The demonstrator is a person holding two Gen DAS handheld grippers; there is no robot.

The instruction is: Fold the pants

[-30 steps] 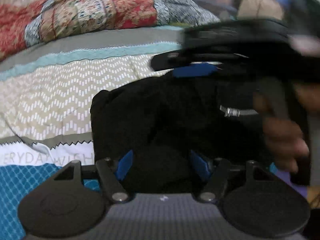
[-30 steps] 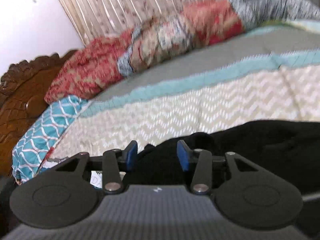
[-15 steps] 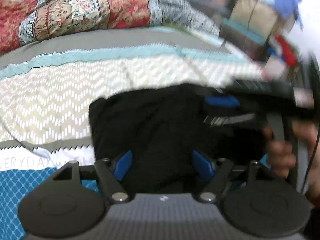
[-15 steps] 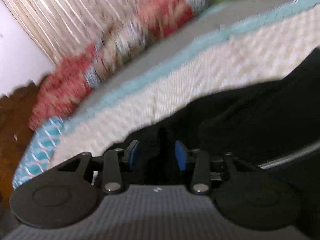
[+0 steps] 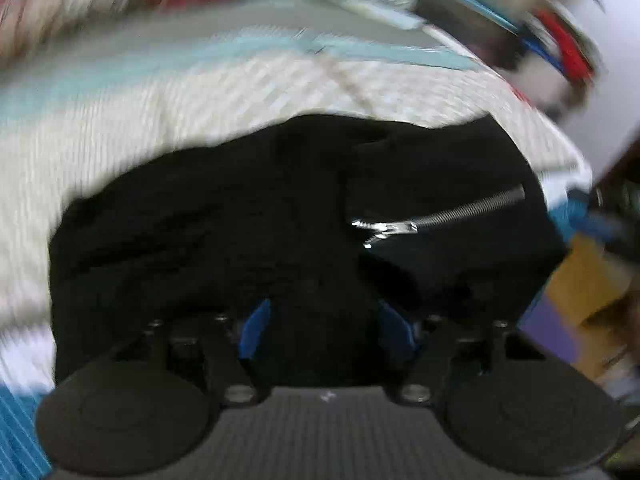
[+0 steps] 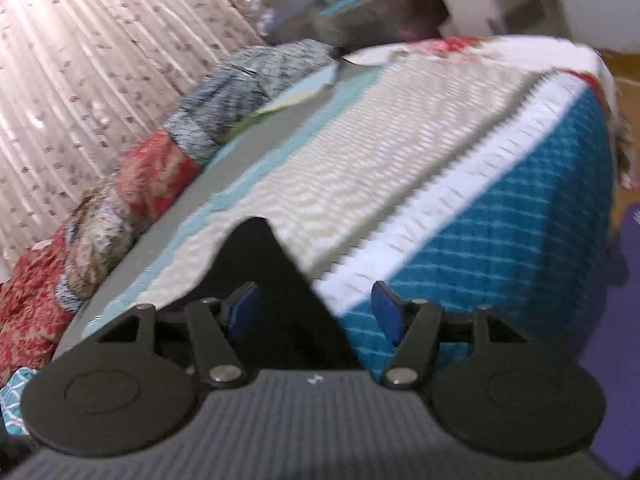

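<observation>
Left tool closing with black pants between its pads, right tool opening over their corner, the pants lie bunched on the bed, folded partway, judging by the compact heap.

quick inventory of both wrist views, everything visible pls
black pants: 1, black, bunched on the bed; a corner shows in the right wrist view
zipper: 1, silver, on the pants
bedspread: 1, cream, grey, aqua, white and teal bands, covers the bed
patchwork quilt: 1, red, beige and grey, rolled along the far edge
curtain: 1, pale pink, behind the bed
left gripper: 1, black with blue pads, closing, pants between
right gripper: 1, same make, opening, pants corner between, no pad pressing
</observation>
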